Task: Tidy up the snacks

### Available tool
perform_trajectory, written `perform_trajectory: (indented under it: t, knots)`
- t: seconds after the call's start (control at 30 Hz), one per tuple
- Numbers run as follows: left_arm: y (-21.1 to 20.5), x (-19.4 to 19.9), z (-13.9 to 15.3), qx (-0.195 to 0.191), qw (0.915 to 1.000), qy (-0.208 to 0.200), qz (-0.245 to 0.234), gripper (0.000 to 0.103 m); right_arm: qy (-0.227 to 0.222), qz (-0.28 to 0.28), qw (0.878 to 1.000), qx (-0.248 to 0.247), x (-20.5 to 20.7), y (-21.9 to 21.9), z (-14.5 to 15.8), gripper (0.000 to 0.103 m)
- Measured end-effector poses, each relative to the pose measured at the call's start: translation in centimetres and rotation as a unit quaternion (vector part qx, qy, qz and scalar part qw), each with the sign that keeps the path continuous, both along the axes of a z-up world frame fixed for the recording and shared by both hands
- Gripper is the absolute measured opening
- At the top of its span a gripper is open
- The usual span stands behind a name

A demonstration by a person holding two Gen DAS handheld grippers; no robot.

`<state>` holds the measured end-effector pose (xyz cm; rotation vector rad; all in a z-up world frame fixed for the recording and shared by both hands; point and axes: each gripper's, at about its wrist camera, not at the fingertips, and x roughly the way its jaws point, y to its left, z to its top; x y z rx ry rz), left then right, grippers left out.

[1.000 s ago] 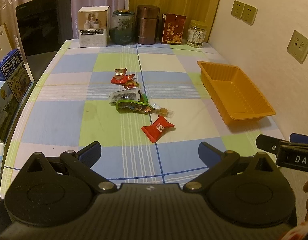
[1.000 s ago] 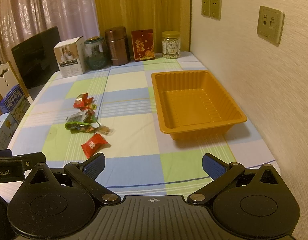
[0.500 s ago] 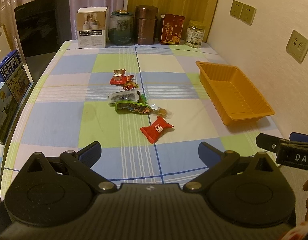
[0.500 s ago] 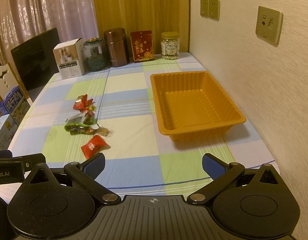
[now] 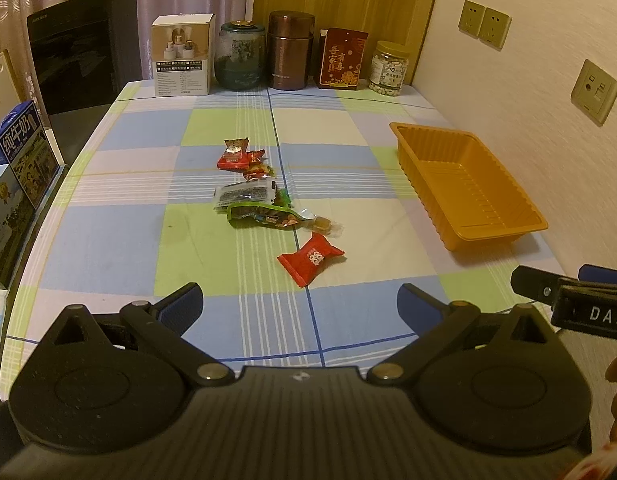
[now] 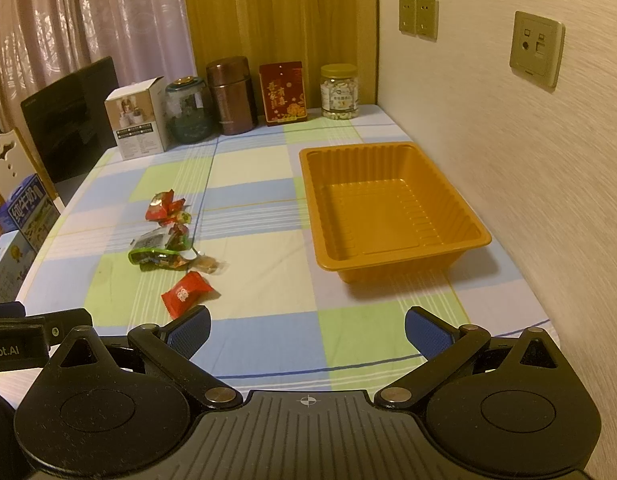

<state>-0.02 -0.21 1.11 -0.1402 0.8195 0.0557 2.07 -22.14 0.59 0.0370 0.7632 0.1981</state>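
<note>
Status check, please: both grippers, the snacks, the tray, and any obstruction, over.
Left gripper open, empty. Right gripper open, empty. Snacks loose mid-table; orange tray empty. Nothing blocking the path.

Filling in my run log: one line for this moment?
left tool open | right tool open | snacks on tablecloth | orange tray empty

black grippers (image 5: 300,304), blue finger pads (image 6: 424,330), silver pivot screws.
</note>
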Motion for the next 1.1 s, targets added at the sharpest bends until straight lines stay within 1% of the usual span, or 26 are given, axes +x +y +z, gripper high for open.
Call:
perform_trajectory:
  t: [0.97,1.1]
  knots:
    - [-0.11,-0.12,-0.2,-0.003,1.0,0.0,0.0,0.103,0.002,-0.004,1.0,0.004,-0.05,-0.24,-0.1,0.103]
    - [0.61,-0.23,-0.61,-0.005,0.9999,0.001,0.01,0.103,0.002,-0.004,1.0,0.01,-0.13,-0.19,-0.53,0.103]
